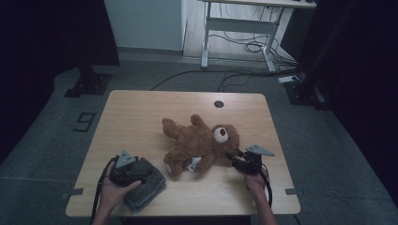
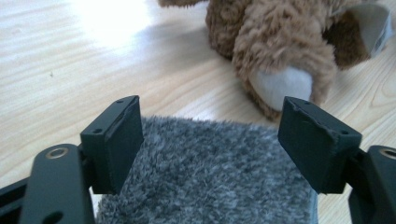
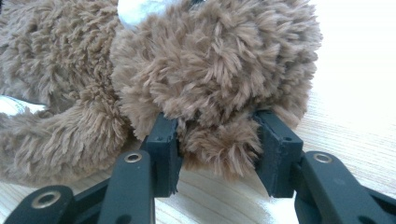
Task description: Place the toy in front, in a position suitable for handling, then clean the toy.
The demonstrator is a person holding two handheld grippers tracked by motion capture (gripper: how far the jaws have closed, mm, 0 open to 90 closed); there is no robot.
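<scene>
The brown plush teddy bear (image 1: 199,145) is soft, light, compressible — grasp a limb or ear. The right gripper (image 3: 217,149) pinches an ear tuft; the left gripper (image 2: 210,140) stands open over the grey fleece cloth (image 2: 210,182).

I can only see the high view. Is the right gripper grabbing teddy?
Observer: In the right gripper view, the right gripper has a furry lump of the teddy bear between its jaws. Fur touches both pads, but I can't tell if they squeeze.
Operator: Is the left one holding that grey thing?
Observer: No. The left gripper is wide open over the grey fluffy cloth, not pinching it.
Operator: What's in front of it?
Observer: Teddy's white-soled foot, lying on the table just past the cloth.
</scene>
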